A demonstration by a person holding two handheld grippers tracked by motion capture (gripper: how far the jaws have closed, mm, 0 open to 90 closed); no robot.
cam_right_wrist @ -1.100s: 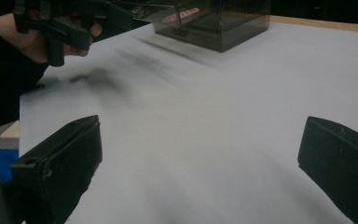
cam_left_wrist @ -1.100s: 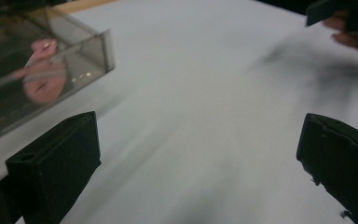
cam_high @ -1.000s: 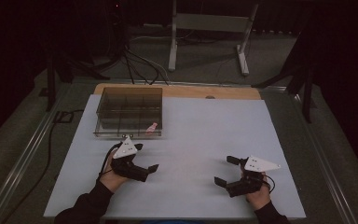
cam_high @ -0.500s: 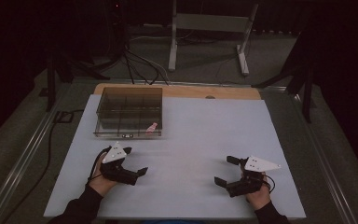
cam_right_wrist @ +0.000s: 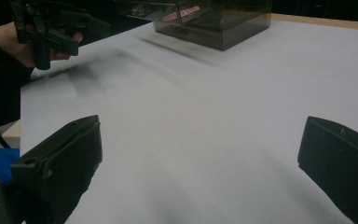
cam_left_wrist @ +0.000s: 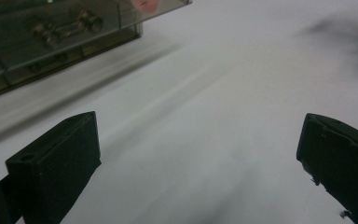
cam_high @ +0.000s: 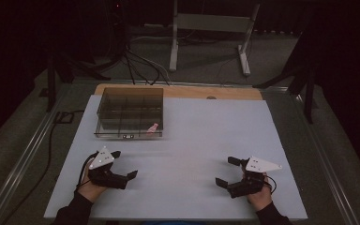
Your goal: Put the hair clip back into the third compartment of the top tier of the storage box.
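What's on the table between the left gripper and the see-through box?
Nothing. In the high view, only bare white table lies between the left gripper and the see-through box. The left gripper view shows the same bare stretch.

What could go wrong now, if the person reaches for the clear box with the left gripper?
1. The clear box looks light and stands free on the white table cover; a push from the open left gripper could slide it rather than grip it.
2. Its walls are transparent and the scene is dim, so the edge may be misjudged.
3. The small pink item lies in the near right compartment and could shift if the box is bumped.
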